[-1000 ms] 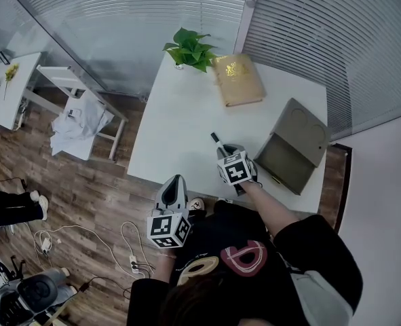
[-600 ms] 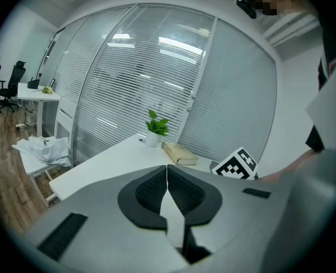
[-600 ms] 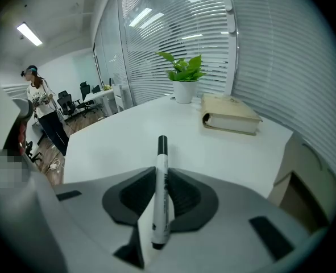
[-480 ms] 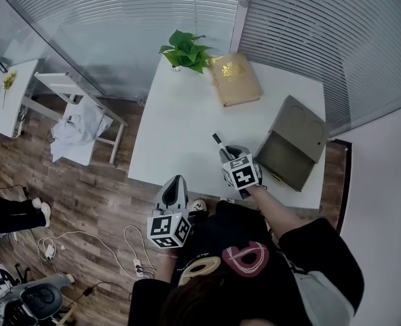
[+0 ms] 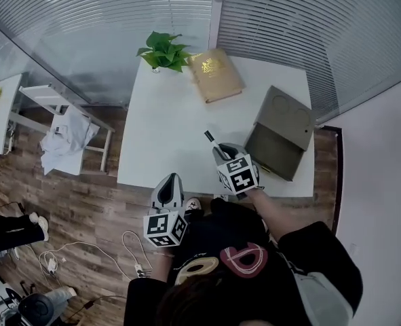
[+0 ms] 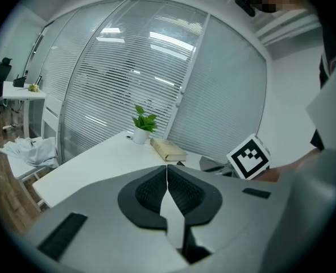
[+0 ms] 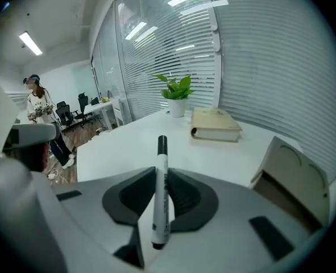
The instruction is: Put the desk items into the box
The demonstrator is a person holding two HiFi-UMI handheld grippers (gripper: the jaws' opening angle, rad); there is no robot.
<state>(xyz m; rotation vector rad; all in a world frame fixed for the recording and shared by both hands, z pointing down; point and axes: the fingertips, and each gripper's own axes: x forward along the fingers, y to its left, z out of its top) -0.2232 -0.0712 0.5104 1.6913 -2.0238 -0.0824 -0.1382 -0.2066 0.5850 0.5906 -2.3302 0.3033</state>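
My right gripper (image 5: 218,151) (image 7: 159,178) is shut on a white marker with a black cap (image 7: 160,186) (image 5: 209,140), which points forward out of the jaws over the white desk (image 5: 166,134). The open grey box (image 5: 279,133) (image 7: 293,175) lies just right of that gripper, its lid tipped back. A tan book (image 5: 216,75) (image 7: 215,124) and a potted plant (image 5: 162,51) (image 7: 176,94) sit at the desk's far edge. My left gripper (image 5: 170,184) (image 6: 166,183) is shut and holds nothing, off the desk's near edge.
A white chair with clothing over it (image 5: 61,136) stands on the wooden floor left of the desk. Cables (image 5: 129,250) lie on the floor near me. Glass walls with blinds (image 5: 275,19) run behind the desk. A person (image 7: 40,115) stands far off.
The head view has shifted, so the desk sits further left and higher in view. Both grippers keep their places relative to the desk, the marker still held.
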